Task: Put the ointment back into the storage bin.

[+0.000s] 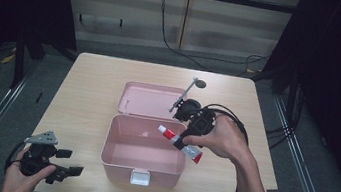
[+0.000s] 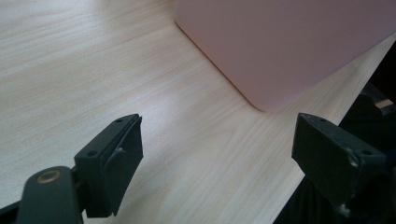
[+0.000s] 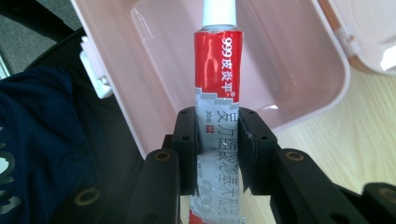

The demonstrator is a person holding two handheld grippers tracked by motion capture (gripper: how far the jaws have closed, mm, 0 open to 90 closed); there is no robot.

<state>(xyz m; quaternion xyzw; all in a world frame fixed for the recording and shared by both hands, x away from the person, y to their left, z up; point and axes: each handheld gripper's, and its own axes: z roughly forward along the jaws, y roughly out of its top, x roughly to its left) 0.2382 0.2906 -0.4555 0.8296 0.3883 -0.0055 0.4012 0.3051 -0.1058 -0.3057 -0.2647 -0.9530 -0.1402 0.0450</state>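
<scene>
My right gripper (image 3: 217, 140) grips a red-and-silver tube (image 1: 180, 144), jaws clamped on its silver lower half, white cap pointing away. The tube hangs over the right rim of the open pink box (image 1: 119, 162), tilted, cap end toward the inside. The likely step is to place it in the box. To do it well, I should carry the cap fully past the rim, lower close to the floor of the box, then open the jaws. My right hand (image 1: 220, 138) reaches in from the right, wrist bent inward. My left gripper (image 1: 64, 161) rests at the near-left of the surface (image 1: 88, 89), jaws spread and empty, beside the box.
</scene>
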